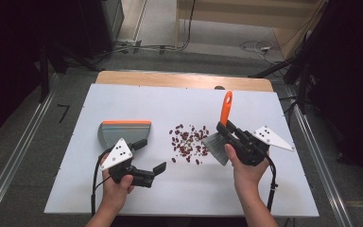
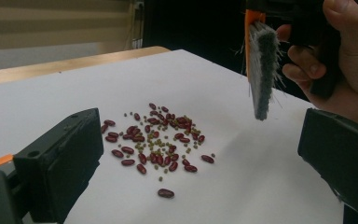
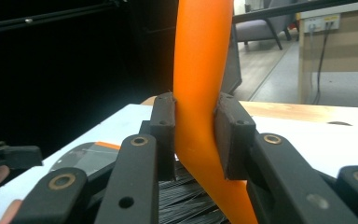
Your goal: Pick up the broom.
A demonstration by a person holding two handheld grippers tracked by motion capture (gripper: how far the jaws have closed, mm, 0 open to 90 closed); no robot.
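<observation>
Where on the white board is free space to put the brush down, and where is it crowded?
Free: the far strip of the white board behind the dustpan and beans, and the near right corner. Crowded: the middle, between the open left gripper and the brush held by the right gripper.

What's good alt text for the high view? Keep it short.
Seen from above, a person's right gripper holds an orange-handled brush beside a scatter of red and small green beans on a white table. The left gripper hangs open just in front of a grey dustpan with an orange strip.
</observation>
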